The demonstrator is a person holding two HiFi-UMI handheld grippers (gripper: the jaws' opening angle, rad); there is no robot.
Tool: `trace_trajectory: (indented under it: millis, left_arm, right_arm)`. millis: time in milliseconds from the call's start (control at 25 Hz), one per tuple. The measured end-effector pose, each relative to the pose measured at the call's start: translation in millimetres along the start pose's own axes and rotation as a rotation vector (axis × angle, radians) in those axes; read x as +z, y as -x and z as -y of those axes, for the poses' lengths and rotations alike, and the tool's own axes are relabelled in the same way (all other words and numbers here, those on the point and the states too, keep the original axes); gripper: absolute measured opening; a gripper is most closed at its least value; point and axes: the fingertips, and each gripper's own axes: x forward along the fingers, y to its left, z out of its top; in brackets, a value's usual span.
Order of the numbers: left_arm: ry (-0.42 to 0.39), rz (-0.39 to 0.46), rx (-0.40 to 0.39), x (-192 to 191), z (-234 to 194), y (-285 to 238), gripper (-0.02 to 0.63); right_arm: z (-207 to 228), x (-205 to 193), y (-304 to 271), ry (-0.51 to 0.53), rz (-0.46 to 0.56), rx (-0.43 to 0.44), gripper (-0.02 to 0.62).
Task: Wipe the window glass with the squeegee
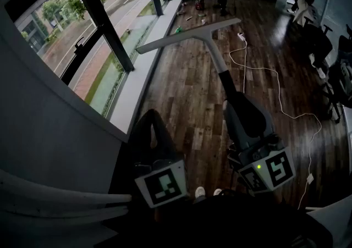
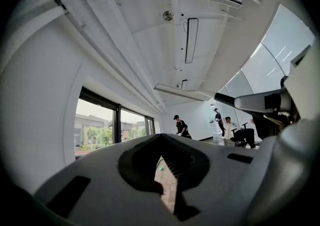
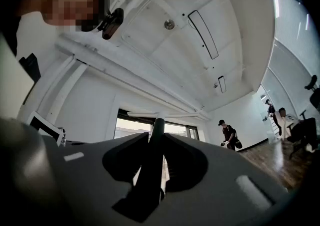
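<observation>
The right gripper [image 1: 234, 108] clamps the squeegee [image 1: 213, 51] handle, with the blade far ahead over the sill beside the window [image 1: 71, 35]. Only its own view shows the left gripper [image 2: 167, 182] jaws slightly apart and empty. Whether the blade touches the glass is unclear.

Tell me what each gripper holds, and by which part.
Right gripper: the squeegee, clamped by its dark handle. Left gripper: nothing, jaws slightly apart.

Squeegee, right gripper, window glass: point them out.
squeegee [image 1: 187, 33], head view, middle of the blade.
right gripper [image 1: 234, 103], head view, between its fingertips.
window glass [image 1: 52, 28], head view, left pane.
</observation>
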Motion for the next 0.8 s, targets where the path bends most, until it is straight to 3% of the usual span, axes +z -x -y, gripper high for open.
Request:
trace_trajectory:
  millis: [480, 800]
  left_arm:
    - [-0.007, 0.022, 0.013, 3, -7, -1, 0.000]
    - [0.004, 0.014, 0.061, -4, -34, 0, 0.000]
  right_arm:
    - [-4, -2, -2, -0.007, -0.002, 0.000, 0.095]
    - [-12, -13, -17, -0.051, -0.011, 0.007, 0.095]
